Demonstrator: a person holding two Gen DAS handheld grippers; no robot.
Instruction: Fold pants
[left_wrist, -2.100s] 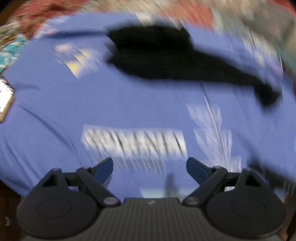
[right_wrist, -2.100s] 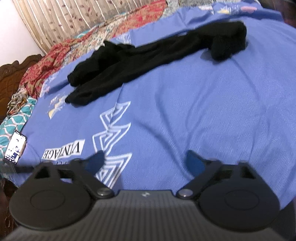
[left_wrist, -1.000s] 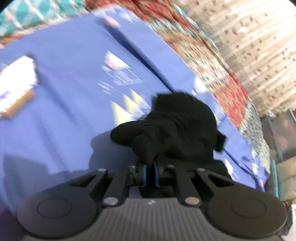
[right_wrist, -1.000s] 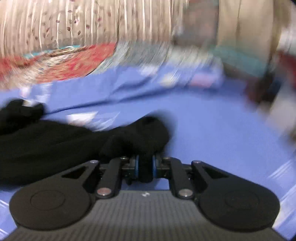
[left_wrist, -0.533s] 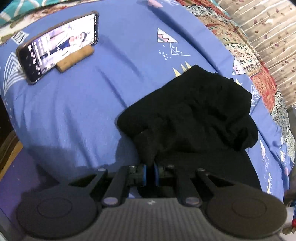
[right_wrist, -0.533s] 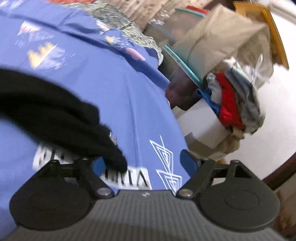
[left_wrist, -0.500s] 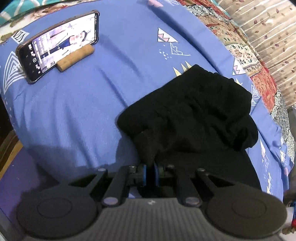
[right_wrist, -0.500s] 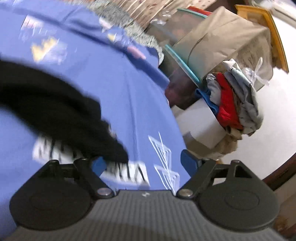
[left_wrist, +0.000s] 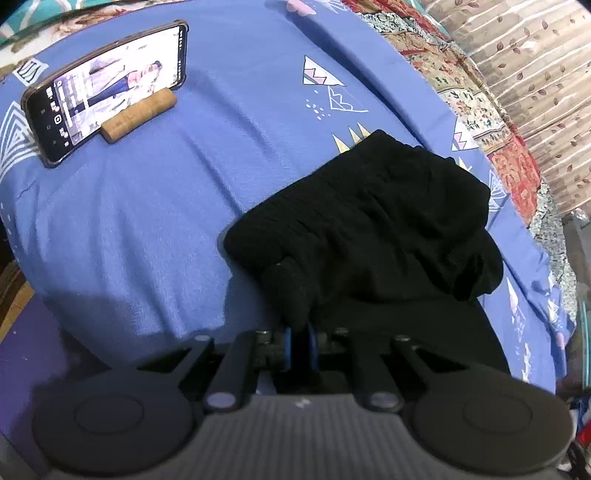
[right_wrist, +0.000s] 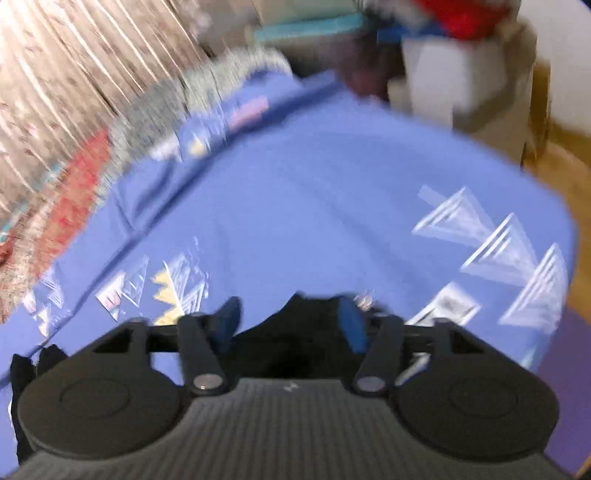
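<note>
The black pants (left_wrist: 373, 236) lie bunched on the blue bedsheet (left_wrist: 155, 221) in the left wrist view. My left gripper (left_wrist: 298, 349) is shut on a fold of the pants at their near edge. In the blurred right wrist view my right gripper (right_wrist: 290, 325) is partly open, with black pants fabric (right_wrist: 295, 332) lying between its fingers, not clamped. More black fabric (right_wrist: 22, 373) shows at the lower left of that view.
A phone (left_wrist: 103, 88) leans on a cork stand (left_wrist: 138, 116) at the sheet's far left. A patterned quilt (left_wrist: 480, 103) and a curtain (left_wrist: 535, 55) run along the far side. Boxes and piled clothes (right_wrist: 454, 55) stand past the bed's end.
My right gripper has swung to face along the bed and its jaws have narrowed around the black fabric. My left gripper has stayed shut on the pants in the same place.
</note>
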